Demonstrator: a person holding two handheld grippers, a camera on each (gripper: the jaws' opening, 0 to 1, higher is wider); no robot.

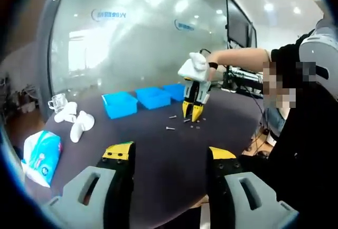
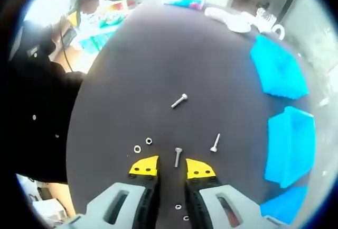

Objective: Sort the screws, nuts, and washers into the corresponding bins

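Observation:
Three blue bins [image 1: 120,103] [image 1: 153,97] [image 1: 175,90] stand in a row on the dark table [image 1: 158,160]. In the right gripper view they run down the right side [image 2: 277,67] [image 2: 290,144] [image 2: 285,205]. Loose screws lie on the table [image 2: 179,100] [image 2: 215,143], beside a nut [image 2: 149,140] and a washer [image 2: 137,148]. My right gripper [image 2: 171,166] is open, its yellow tips low on either side of a short screw [image 2: 178,156] lying on the table. From the left gripper view it [image 1: 191,115] hangs over the scattered hardware [image 1: 170,128]. My left gripper [image 1: 170,152] is open and holds nothing, near the table's front edge.
White plastic objects [image 1: 76,120], a glass mug [image 1: 57,102] and a tissue pack [image 1: 41,155] sit at the table's left end. A person in black [image 1: 301,134] stands at the right edge. Two tiny parts [image 2: 178,206] lie between my right jaws.

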